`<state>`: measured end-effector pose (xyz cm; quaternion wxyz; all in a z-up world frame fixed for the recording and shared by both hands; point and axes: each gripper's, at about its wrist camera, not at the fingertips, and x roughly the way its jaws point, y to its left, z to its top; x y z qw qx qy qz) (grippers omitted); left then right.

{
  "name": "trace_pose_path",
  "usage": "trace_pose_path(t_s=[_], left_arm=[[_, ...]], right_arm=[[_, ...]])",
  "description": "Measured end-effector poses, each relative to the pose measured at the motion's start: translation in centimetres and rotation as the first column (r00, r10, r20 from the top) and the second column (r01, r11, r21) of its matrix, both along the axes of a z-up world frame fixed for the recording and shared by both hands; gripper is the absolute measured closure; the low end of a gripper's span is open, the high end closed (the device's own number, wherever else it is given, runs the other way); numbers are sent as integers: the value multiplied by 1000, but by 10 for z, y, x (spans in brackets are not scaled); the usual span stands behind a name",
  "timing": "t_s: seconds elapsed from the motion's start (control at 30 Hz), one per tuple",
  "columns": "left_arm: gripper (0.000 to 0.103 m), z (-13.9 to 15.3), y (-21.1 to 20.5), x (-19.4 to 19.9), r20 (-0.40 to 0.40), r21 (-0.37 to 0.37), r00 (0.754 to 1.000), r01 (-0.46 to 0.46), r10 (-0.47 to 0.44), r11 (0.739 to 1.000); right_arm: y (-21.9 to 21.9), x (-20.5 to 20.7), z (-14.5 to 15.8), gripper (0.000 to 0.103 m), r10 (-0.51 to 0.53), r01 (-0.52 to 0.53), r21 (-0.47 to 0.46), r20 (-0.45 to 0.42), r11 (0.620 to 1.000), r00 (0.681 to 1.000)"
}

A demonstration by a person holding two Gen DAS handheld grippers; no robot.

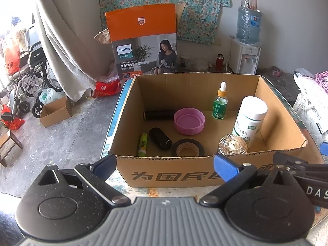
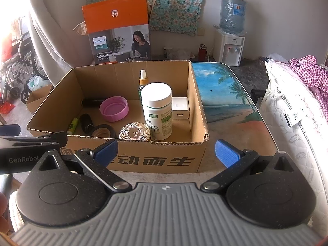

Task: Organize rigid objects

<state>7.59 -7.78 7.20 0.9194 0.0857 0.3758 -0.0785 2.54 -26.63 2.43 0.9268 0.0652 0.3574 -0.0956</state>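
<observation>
An open cardboard box [image 1: 207, 176] [image 2: 180, 160] stands on a beach-print table [image 2: 229, 102]. Inside are a white pill bottle [image 1: 250, 121] [image 2: 157, 110], a green dropper bottle [image 1: 220, 102], a pink lid [image 1: 189, 120] [image 2: 114, 108], two black cylinders [image 1: 160, 138], a black tape roll [image 1: 187, 148], a green tube [image 1: 142, 144], a patterned glass lid [image 1: 232, 144] [image 2: 134, 133] and a white charger [image 2: 180, 108]. My left gripper [image 1: 166, 167] is open and empty before the box's front wall. My right gripper [image 2: 167, 153] is open and empty at the box's front right corner.
An orange Philips box [image 1: 143, 43] stands behind the table. A water dispenser [image 1: 246, 39] is at the back right. A wheelchair [image 1: 26, 78] and a small cardboard box [image 1: 55, 111] are on the floor left. Bedding [image 2: 293, 110] lies right of the table.
</observation>
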Motion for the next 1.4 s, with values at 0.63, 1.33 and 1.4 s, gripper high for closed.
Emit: trace_pose_path(t_s=[0.63, 1.33, 1.4], left_arm=[[1, 0, 1, 1, -2, 1, 1000, 1, -1, 1000], [2, -2, 2, -1, -8, 2, 1000, -2, 2, 1000], [2, -2, 2, -1, -9, 3, 1000, -2, 2, 1000]], right_arm=[[-1, 0, -1, 1, 0, 0, 0, 1, 1000, 1000], [-1, 1, -2, 1, 0, 0, 1, 0, 1000, 1000], [-1, 1, -1, 1, 0, 0, 1, 0, 1000, 1000]])
